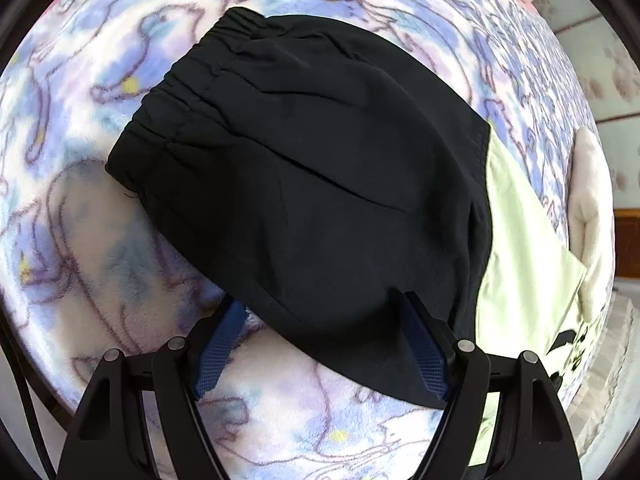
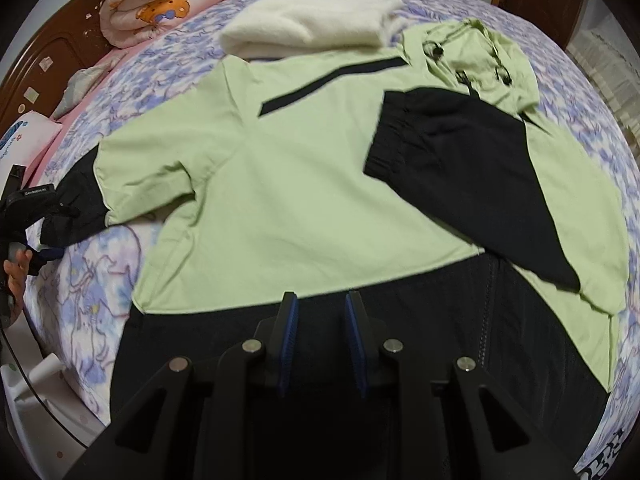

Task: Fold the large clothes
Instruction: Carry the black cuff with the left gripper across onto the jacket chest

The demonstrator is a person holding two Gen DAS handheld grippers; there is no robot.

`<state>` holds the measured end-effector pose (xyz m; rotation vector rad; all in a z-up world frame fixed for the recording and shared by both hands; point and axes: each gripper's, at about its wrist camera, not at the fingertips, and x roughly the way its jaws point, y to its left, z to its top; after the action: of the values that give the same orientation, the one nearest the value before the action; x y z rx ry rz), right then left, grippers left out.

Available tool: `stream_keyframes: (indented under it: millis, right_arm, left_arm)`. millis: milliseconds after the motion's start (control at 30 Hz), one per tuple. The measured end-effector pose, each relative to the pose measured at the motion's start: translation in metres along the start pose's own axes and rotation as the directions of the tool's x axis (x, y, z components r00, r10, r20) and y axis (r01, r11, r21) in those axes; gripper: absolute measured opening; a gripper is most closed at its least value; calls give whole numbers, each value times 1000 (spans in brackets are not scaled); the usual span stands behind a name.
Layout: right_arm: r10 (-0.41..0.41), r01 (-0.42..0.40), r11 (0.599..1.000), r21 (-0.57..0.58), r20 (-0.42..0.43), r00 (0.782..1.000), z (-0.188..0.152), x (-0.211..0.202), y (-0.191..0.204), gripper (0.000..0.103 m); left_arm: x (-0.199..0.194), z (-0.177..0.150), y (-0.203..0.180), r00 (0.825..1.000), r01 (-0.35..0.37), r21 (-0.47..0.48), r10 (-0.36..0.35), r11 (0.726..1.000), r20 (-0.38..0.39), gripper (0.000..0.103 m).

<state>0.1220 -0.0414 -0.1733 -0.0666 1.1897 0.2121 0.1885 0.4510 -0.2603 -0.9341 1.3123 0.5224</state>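
Note:
A light green and black hooded jacket (image 2: 304, 184) lies flat on the bed. Its right sleeve (image 2: 476, 184) is folded across the body. Its left sleeve (image 2: 80, 208) stretches out to the left. In the left wrist view the sleeve's black cuff end (image 1: 304, 184) fills the middle, with green fabric (image 1: 520, 264) at the right. My left gripper (image 1: 320, 304) is open, its fingers straddling the lower edge of the black sleeve. It also shows at the left edge of the right wrist view (image 2: 28, 216). My right gripper (image 2: 322, 300) is open and empty above the jacket's black hem.
A purple and blue patterned fleece blanket (image 2: 96, 280) covers the bed. A folded cream garment (image 2: 312, 24) lies beyond the jacket. A rolled bear-print quilt (image 2: 160, 4) sits at the far left by a dark wooden headboard (image 2: 44, 64).

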Motion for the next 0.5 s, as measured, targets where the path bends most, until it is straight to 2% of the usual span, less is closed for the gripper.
stream_keyframes:
  millis: [133,200,233,267,400,500]
  right_arm:
    - [14,-14,999,31,-7,1000,-3,3,-7,24]
    - [18,-18,999,41,-5,1000,-3,4,-9,24]
    - [22,-22,999,48,-4,1000,-4,4,-10,24]
    - [26,-26,998,53,-3,1000,-4,3,-11,24]
    - [33,-33,997,64,12,999,-7,-2,-17,24]
    - [29,-31,996,80,28,999,-12,-8,-27,24]
  left_arm:
    - [10,5,-6,1000,-20,5,20,1000,16,81]
    - [11,4,-19,997,-61,30,59,998,58,72]
    - [7,2,-30,991,-96,75,88,993,106,42]
    - [3,-1,-41,985,-116,119,98,986,145,5]
    - [-24,-23,-83,962,-126,237,60,963,267,1]
    - [-56,-63,-129,928,-137,377,-15,916,372,1]
